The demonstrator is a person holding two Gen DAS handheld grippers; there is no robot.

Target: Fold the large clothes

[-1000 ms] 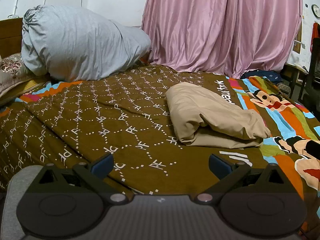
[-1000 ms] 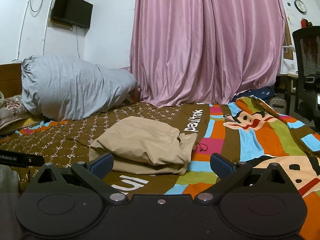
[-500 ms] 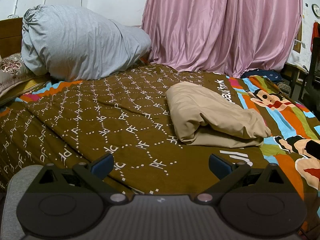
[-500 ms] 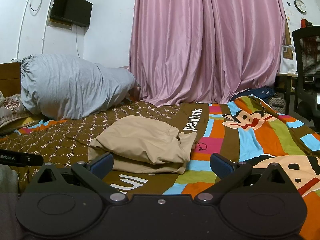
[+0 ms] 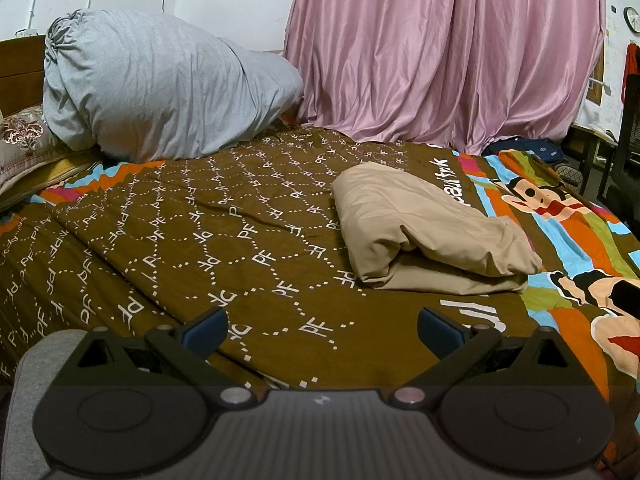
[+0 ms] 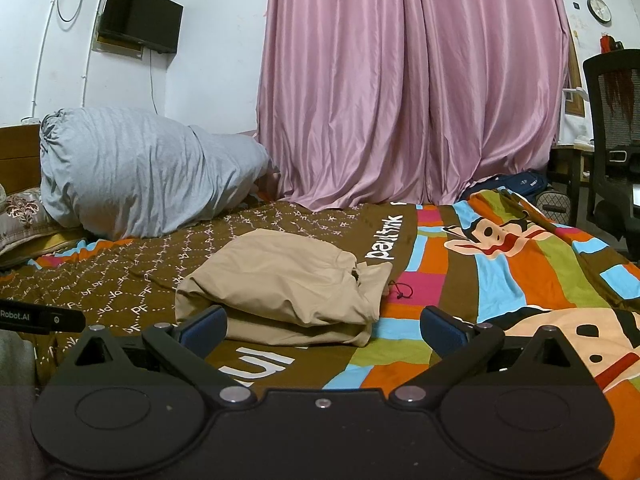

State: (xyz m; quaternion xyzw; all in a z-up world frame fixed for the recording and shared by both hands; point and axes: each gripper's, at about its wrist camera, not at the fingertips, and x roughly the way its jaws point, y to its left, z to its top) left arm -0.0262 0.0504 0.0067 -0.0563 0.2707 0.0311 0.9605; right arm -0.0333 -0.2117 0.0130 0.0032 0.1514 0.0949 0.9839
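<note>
A beige garment [image 5: 424, 236] lies folded in a compact bundle on the bed's patterned cover [image 5: 192, 240]. In the right wrist view the garment [image 6: 284, 284] sits just beyond the left finger, with a dark drawstring at its right end. My left gripper [image 5: 322, 326] is open and empty, low over the cover, with the bundle ahead to its right. My right gripper [image 6: 323, 326] is open and empty, close in front of the bundle.
A large grey bedding bundle [image 5: 160, 96] and a patterned pillow [image 5: 24, 148] lie at the headboard end. Pink curtains [image 6: 412, 92] hang behind the bed. A black office chair [image 6: 616, 136] and a dark bag [image 6: 516, 182] stand at the right. A TV [image 6: 138, 22] hangs on the wall.
The right wrist view has shifted slightly, so the garment sits a touch lower and nearer. The left gripper has not visibly moved. Both stay open.
</note>
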